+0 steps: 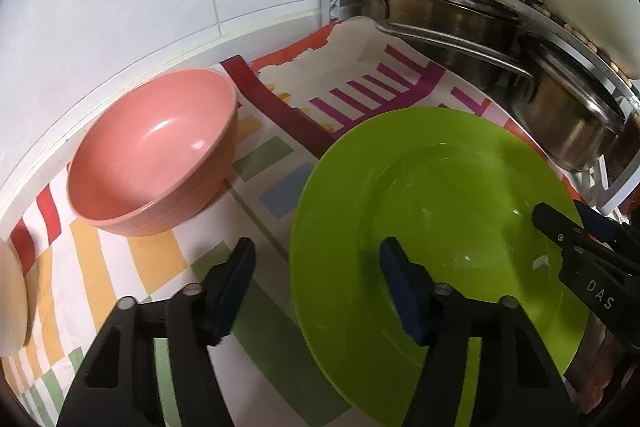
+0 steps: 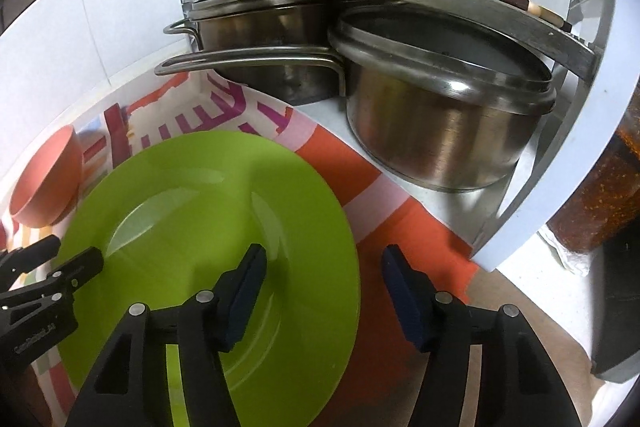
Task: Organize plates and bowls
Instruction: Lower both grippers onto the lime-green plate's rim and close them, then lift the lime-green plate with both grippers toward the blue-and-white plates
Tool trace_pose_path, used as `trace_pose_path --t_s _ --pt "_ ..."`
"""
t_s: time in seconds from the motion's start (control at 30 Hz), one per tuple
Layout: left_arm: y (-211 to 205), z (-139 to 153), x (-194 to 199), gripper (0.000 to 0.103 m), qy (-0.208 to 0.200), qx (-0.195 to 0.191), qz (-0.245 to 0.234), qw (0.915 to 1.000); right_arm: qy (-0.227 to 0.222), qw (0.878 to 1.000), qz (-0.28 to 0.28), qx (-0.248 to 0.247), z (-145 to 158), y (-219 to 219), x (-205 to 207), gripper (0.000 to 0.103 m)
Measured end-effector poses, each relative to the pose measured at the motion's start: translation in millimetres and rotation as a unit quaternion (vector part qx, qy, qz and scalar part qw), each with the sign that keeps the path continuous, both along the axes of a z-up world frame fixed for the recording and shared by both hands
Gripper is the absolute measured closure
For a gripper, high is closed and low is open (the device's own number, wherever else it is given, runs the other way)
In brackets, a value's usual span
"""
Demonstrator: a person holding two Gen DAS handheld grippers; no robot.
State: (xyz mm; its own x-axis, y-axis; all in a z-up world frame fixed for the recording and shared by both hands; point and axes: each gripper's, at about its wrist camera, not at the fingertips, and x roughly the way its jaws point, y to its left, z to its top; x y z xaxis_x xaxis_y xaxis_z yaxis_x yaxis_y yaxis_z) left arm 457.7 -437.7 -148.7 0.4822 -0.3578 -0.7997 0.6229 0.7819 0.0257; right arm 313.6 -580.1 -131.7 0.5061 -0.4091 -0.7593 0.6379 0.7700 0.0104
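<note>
Green plate [image 1: 420,227] lies flat beside upright pink bowl [image 1: 156,155].

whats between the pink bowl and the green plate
Only a bare strip of the striped cloth; the pink bowl and green plate sit apart, clearest in the left wrist view.

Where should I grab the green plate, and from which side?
Take the green plate by its wide, flat rim, one finger above and one below. It lies flat on the striped cloth. The right gripper already straddles the right edge, which looks reachable from that side; the pink bowl sits left.
</note>
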Motion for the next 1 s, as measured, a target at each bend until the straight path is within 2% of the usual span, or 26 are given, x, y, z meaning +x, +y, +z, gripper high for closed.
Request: trace_pose_path --t_s 0.07,0.13,0.37,0.6,1.0 --pt "-1 0 0 0.055 0.003 -0.005 -0.005 1.0000 -0.005 1.000 0.005 0.005 0 0 0 0.048" --pt "-3 1 -1 0.061 0.009 -0.008 -0.010 0.9999 -0.011 1.000 0.012 0.013 0 0 1 0.054" --pt "-2 1 -1 0.063 0.007 -0.005 -0.006 0.9999 -0.011 1.000 0.012 0.017 2 1 4 0.060" --pt "6 4 -4 0.064 0.003 -0.010 -0.004 0.9999 -0.006 1.000 0.011 0.014 5 4 4 0.061" --pt "43 35 -27 0.064 -0.011 -0.028 0.009 0.9995 -0.015 1.000 0.022 -0.009 30 30 -12 0.061"
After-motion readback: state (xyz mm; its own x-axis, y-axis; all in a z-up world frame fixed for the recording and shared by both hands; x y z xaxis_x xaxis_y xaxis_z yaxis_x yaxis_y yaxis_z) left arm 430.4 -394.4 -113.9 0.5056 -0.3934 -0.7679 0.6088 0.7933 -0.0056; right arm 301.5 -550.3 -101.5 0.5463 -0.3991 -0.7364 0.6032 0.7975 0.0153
